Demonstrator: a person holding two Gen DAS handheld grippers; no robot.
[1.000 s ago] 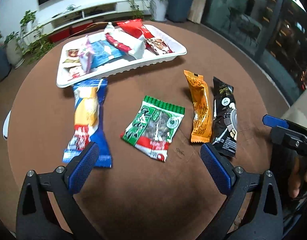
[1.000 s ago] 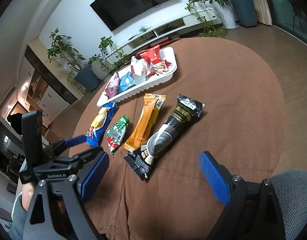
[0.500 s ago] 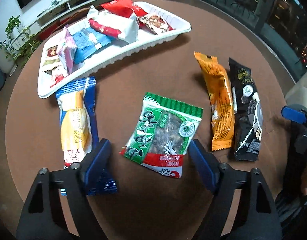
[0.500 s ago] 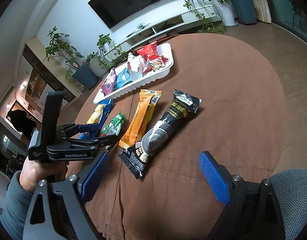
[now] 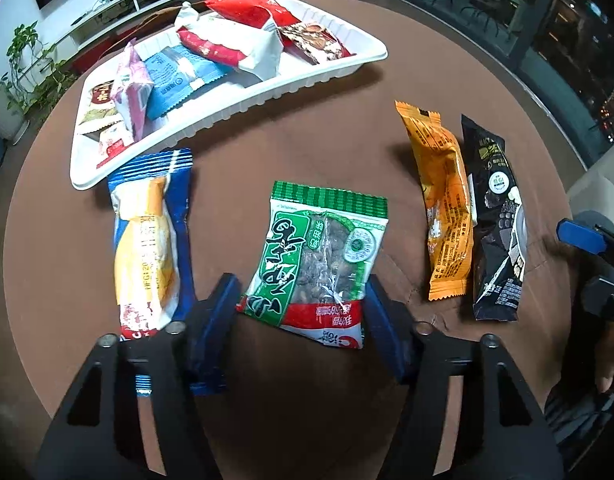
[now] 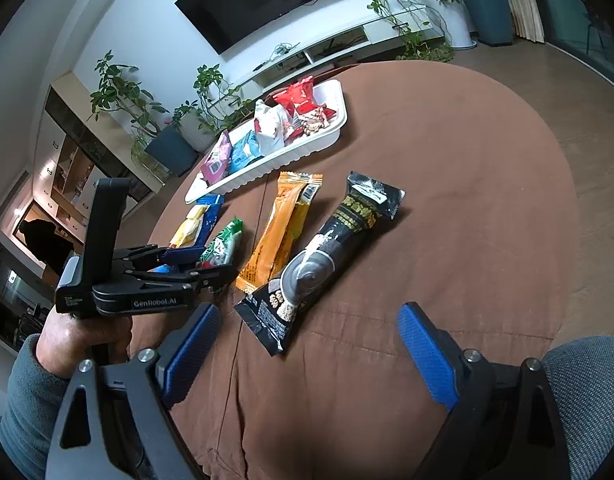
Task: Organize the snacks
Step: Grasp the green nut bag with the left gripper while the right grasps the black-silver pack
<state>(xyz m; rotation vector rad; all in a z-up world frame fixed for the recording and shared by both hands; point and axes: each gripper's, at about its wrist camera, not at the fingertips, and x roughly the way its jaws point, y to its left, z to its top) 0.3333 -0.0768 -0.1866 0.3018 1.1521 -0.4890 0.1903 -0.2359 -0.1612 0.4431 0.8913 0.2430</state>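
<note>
"GenRobot.AI" left gripper (image 6: 195,260) astride green packet (image 5: 319,258)

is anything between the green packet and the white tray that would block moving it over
Nothing visible does. The green packet sits between the left gripper jaws, and only bare brown tablecloth lies between it and the white tray. The blue packet lies off to its side.
</note>
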